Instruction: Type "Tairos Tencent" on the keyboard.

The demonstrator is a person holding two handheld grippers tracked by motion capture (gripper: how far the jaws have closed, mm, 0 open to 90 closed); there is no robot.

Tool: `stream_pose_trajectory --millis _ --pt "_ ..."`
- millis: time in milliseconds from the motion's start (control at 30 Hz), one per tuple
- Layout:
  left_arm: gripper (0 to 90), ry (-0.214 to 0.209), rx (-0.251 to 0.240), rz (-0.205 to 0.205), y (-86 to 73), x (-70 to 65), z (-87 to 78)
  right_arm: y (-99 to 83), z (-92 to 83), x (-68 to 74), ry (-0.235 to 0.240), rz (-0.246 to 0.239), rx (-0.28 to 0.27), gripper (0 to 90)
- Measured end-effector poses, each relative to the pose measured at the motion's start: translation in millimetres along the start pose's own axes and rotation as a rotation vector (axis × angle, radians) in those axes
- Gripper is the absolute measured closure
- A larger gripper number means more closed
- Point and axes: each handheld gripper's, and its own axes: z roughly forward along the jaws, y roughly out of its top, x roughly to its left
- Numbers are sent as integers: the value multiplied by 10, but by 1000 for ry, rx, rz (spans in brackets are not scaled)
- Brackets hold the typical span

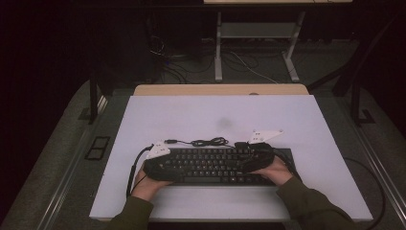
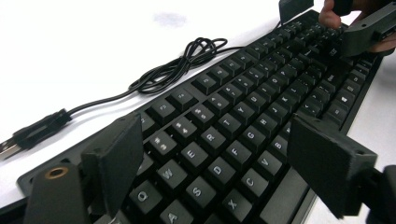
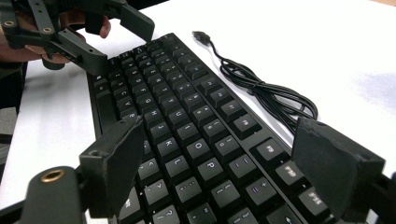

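A black keyboard (image 1: 210, 165) lies lengthwise near the front of the white mat. Its black cable (image 1: 208, 142) is coiled just behind it and ends in a USB plug (image 1: 168, 141). My left gripper (image 1: 163, 165) hangs over the keyboard's left end and my right gripper (image 1: 253, 160) over its right end. In the left gripper view the jaws of the left gripper (image 2: 219, 163) stand wide apart above the letter keys (image 2: 243, 116), with nothing pinched. In the right gripper view the right gripper (image 3: 224, 163) is likewise open above the right-hand keys (image 3: 187, 116), with the left gripper (image 3: 114, 39) at the far end.
The white mat (image 1: 215, 115) covers a wooden table (image 1: 220, 89), with bare mat behind the cable and a faint grey smudge (image 1: 223, 123) on it. Beyond the table stand a desk frame's legs (image 1: 218, 52) among floor cables. Dark floor surrounds the table.
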Motion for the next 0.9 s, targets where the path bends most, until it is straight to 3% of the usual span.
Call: stream_pose_trajectory --millis 200,533,667,900 --pt "278 18 2 0 -37 17 -48 28 59 6 7 -6 4 171" --pt "590 55 14 -5 -68 77 -134 35 100 7 15 -11 17 171" --pt "718 42 10 -21 -73 105 -183 35 114 17 19 -15 22 171" --pt "887 28 61 -28 -101 122 -169 36 143 26 20 -22 35 171"
